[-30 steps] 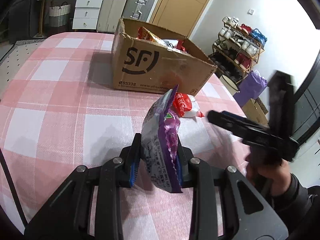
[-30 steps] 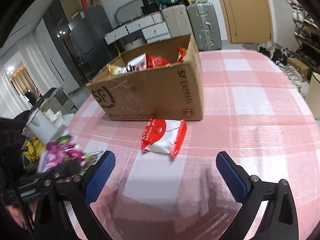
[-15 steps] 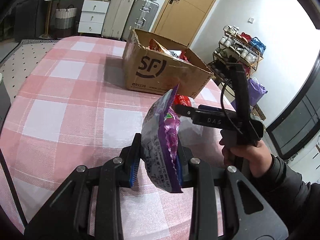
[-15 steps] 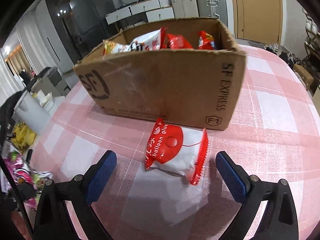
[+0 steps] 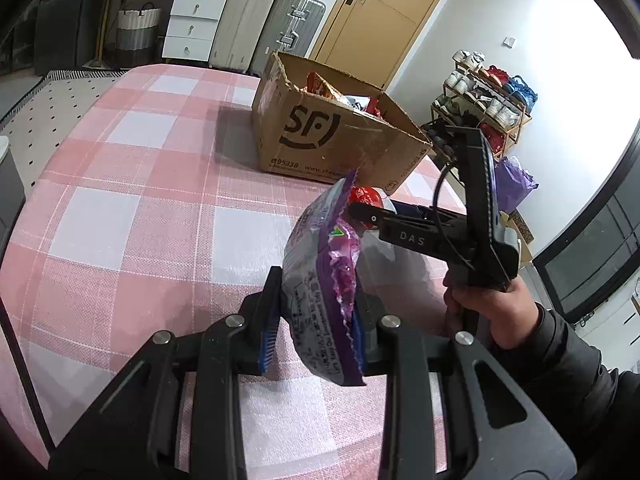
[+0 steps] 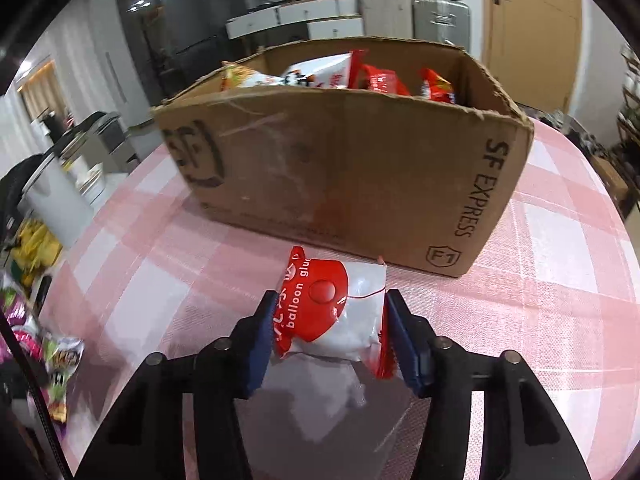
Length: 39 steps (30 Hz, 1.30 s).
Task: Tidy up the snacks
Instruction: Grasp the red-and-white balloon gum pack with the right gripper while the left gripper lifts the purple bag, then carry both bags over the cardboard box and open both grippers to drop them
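Low in the frame the right gripper (image 6: 329, 326), wide open a moment ago, has just closed and now pinches the red-and-white packet (image 6: 334, 314) on the pink tablecloth (image 6: 552, 320) before the box (image 6: 348, 168), while the left gripper (image 5: 314, 334) still squeezes the purple bag (image 5: 320, 280).

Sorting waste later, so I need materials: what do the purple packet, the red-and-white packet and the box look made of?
Purple packet: thin glossy plastic film, going by its crinkles, sheen and serrated edge.
Red-and-white packet: likewise soft plastic film, smooth and slightly shiny, with crimped red seams.
Box: brown corrugated cardboard, matte, with ragged torn rims and printed black lettering.
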Available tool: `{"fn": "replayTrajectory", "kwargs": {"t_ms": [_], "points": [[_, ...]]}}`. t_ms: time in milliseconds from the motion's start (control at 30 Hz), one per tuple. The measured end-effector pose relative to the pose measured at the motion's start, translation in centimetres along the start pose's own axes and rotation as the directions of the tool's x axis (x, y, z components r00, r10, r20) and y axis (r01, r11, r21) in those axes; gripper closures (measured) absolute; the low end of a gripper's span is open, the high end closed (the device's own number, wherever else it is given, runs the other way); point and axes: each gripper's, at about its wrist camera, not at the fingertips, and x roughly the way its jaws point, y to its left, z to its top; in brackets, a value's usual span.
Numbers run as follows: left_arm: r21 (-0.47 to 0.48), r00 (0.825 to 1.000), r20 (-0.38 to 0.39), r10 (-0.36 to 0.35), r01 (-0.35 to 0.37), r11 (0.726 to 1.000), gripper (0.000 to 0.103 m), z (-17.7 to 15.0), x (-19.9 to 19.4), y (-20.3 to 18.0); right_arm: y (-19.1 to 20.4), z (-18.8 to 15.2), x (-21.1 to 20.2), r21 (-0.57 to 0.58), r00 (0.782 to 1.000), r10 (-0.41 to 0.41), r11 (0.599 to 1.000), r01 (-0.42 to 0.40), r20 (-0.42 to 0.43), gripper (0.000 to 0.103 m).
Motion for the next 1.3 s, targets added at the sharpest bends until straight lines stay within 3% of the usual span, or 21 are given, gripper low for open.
{"fn": "replayTrajectory", "kwargs": {"t_ms": [100,367,767,967,1300], "points": [[0.001,1.000,0.013,-0.009,0.009,1.000,0.077,0.0,-0.5,-0.2,-0.4,-0.4,-0.7,0.044,0.998,0.067,0.997,-0.067,0.002,0.052],[0.020,1.000,0.030,0.003,-0.004,1.000,0.077,0.5,-1.7,-1.3,-0.4,-1.5,-5.2,0.071,0.987,0.141,0.987,-0.147,0.082,0.052],[0.103,0.996,0.085,-0.020,0.012,0.995,0.077,2.6,-4.3,-4.5,1.4,-1.7,-14.5,-0.001,0.952,0.207,0.977,-0.212,0.225,0.052],[0.110,0.995,0.094,-0.046,0.036,0.993,0.077,5.6,-5.0,-4.9,1.8,0.0,-19.1,-0.045,0.935,0.223,0.975,-0.220,0.275,0.052],[0.146,0.993,0.116,0.003,-0.020,0.989,0.077,13.2,-4.4,-6.0,1.3,5.0,-22.6,-0.100,0.925,0.230,0.973,-0.209,0.304,0.052]]}}
